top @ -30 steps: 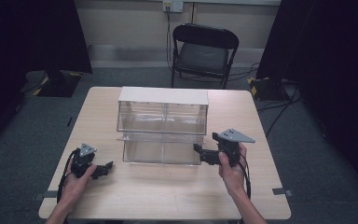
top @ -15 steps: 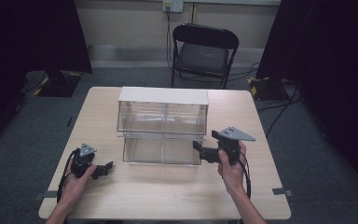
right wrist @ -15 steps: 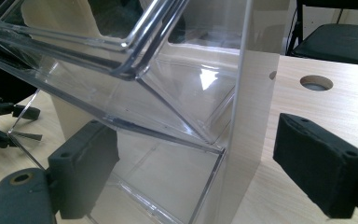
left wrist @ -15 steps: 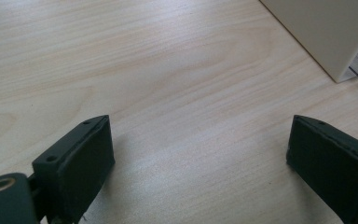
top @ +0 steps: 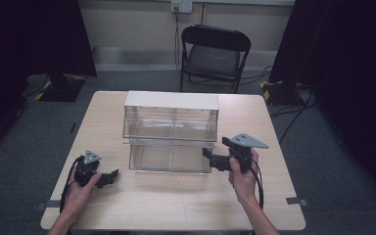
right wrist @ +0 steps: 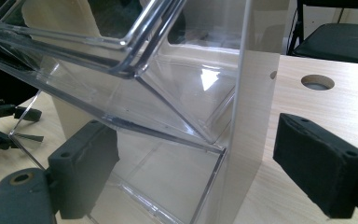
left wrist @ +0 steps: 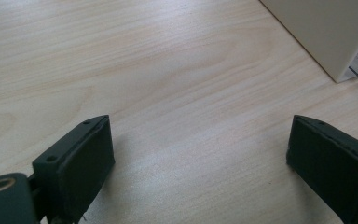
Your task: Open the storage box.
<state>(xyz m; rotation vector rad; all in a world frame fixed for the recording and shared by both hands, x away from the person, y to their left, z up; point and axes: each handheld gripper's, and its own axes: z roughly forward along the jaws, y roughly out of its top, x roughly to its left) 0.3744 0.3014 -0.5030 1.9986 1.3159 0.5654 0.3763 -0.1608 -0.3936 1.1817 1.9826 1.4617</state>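
- My left gripper (top: 111, 176) rests low on the tabletop (top: 186, 205) near the front left corner, and my left hand (top: 81, 188) holds it from behind
- Its jaws stand wide apart with nothing between them; in the left gripper view I see only bare light wood between the two black pads (left wrist: 81, 161)
- The clear drawer cabinet (top: 171, 129) stands in the middle of the tabletop, a little toward the far edge, with a white top and two levels of transparent drawers
- The lower level sticks out toward me more than the upper one
- My right gripper (top: 206, 157) is at the front right corner of the cabinet, and my right hand (top: 242, 176) holds it
- Its jaws are released and wide apart; in the right gripper view the left pad (right wrist: 86, 165) sits in front of the clear lower drawer and the right pad (right wrist: 319, 163) is beside the cabinet's side wall, so the corner lies between them, but I cannot tell if a pad touches it
- A black folding chair (top: 213, 54) stands on the floor behind the far edge
- A round hole (right wrist: 317, 82) is in the tabletop, to the right of the cabinet in the right gripper view
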